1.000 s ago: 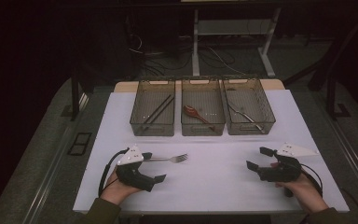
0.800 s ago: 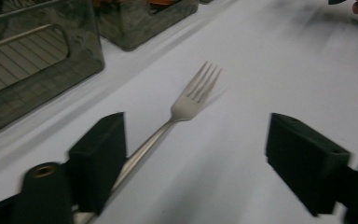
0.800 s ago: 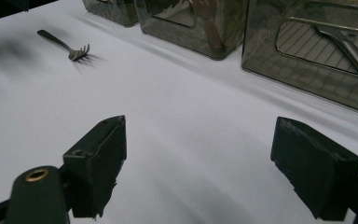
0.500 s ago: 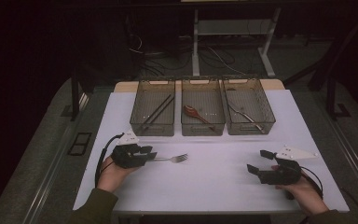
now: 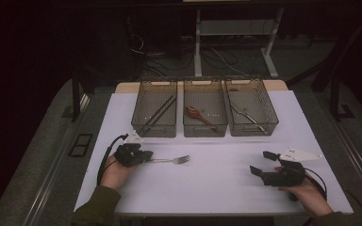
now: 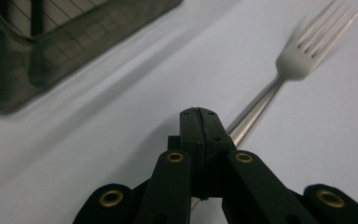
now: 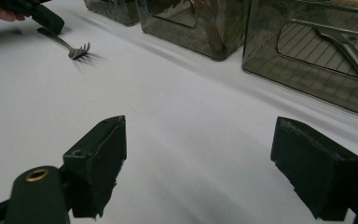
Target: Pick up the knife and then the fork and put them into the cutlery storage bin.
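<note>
Just slim silver fork [image 5: 172, 160], tines fwd

Overhead cam; two tongs-mounted close-ups

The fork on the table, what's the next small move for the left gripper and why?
Probably lift it. The left gripper has just closed its fingers on the handle of the fork, which lies flat on the table in front of the three bins.
</note>
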Motion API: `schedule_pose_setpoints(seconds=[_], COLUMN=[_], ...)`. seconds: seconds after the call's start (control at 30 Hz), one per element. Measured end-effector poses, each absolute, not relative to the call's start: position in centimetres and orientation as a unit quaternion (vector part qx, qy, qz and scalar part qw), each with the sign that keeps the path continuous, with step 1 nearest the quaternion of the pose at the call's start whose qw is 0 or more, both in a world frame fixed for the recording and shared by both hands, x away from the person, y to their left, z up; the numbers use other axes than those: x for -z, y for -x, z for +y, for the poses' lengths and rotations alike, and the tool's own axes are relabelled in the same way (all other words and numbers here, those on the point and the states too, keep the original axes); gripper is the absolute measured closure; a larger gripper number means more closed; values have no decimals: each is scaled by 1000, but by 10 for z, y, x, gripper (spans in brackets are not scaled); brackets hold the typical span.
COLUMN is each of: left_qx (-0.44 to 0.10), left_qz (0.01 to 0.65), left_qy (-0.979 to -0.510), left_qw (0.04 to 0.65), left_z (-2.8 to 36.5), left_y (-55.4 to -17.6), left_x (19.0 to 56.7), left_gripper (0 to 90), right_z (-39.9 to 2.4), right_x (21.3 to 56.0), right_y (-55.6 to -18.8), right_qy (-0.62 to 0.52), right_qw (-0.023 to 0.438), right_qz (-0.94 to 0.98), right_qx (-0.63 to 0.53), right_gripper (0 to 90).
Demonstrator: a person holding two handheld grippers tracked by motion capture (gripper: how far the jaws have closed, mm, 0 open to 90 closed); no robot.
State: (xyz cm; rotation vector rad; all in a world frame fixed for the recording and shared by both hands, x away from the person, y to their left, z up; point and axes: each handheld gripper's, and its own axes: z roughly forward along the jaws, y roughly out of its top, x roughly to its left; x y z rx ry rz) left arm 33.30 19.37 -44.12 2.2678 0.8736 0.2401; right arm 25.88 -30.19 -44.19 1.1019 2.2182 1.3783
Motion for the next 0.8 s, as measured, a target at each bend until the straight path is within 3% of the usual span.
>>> schedule_pose_setpoints(seconds=[0.53,0.7,0.8], left_qx=[-38,-42,-53], left_qz=[310,308,310], left_qy=[-890,-891,-883], left_qw=[333,332,348], left_z=[186,183,183], left_y=[-298,-295,-295], left_x=[436,437,434], left_gripper=[888,887,803], right_z=[-300,-300,-300], right_x=[442,442,442], right_y=[-258,-258,-258], right_qy=[-373,-372,-372], right_qw=[153,155,155], right_qz=[783,783,783], right_qx=[-473,-474,-474], right_gripper=[174,174,174])
